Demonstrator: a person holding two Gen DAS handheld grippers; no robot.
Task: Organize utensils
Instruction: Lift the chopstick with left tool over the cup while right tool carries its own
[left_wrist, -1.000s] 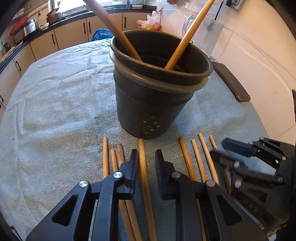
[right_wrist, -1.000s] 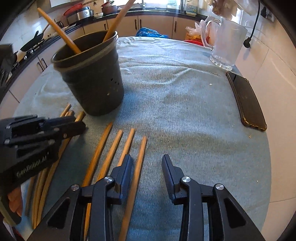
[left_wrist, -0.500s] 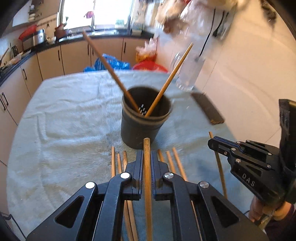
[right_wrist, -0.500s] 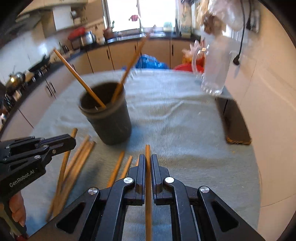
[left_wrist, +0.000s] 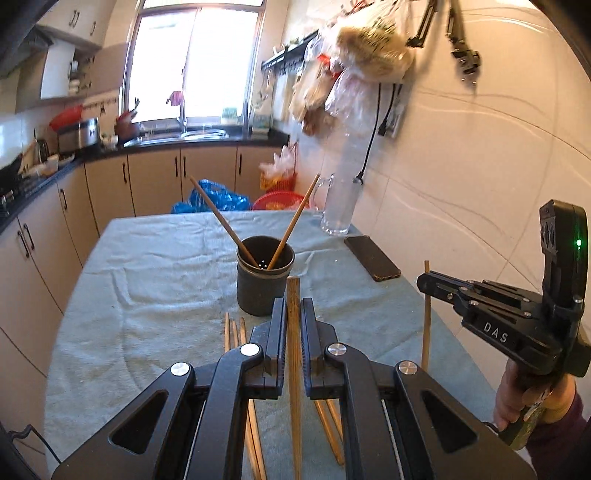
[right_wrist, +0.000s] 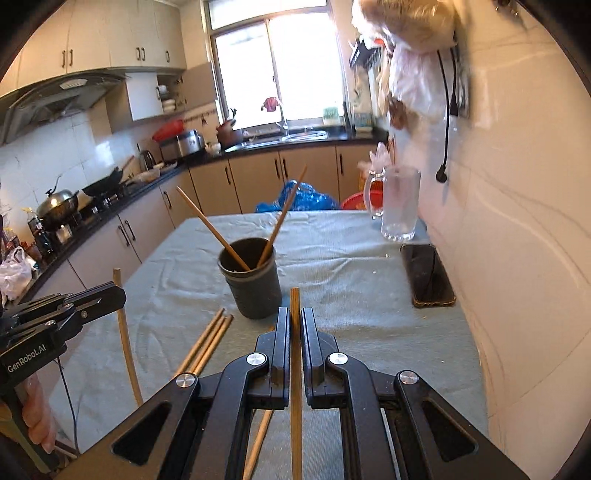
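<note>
A dark round utensil holder (left_wrist: 264, 281) (right_wrist: 251, 283) stands mid-table with two wooden chopsticks (left_wrist: 221, 223) leaning out of it. My left gripper (left_wrist: 293, 304) is shut on one wooden chopstick (left_wrist: 294, 332), lifted well above the cloth. My right gripper (right_wrist: 294, 314) is shut on another chopstick (right_wrist: 295, 369), also raised. Each gripper shows in the other's view: the right one (left_wrist: 428, 284) holding its stick upright (left_wrist: 426, 325), the left one (right_wrist: 118, 291) with its stick (right_wrist: 125, 339). Several loose chopsticks (right_wrist: 207, 343) (left_wrist: 233, 332) lie on the cloth before the holder.
A grey-green cloth (right_wrist: 351, 280) covers the table. A dark phone (right_wrist: 427, 275) lies at the right edge near the tiled wall. A glass pitcher (right_wrist: 399, 201) stands at the far right corner. Kitchen cabinets and counter run along the left and back.
Both grippers closed on a chopstick each and rose up and back from the cloth, lifting the sticks. The holder now looks smaller and farther away.
</note>
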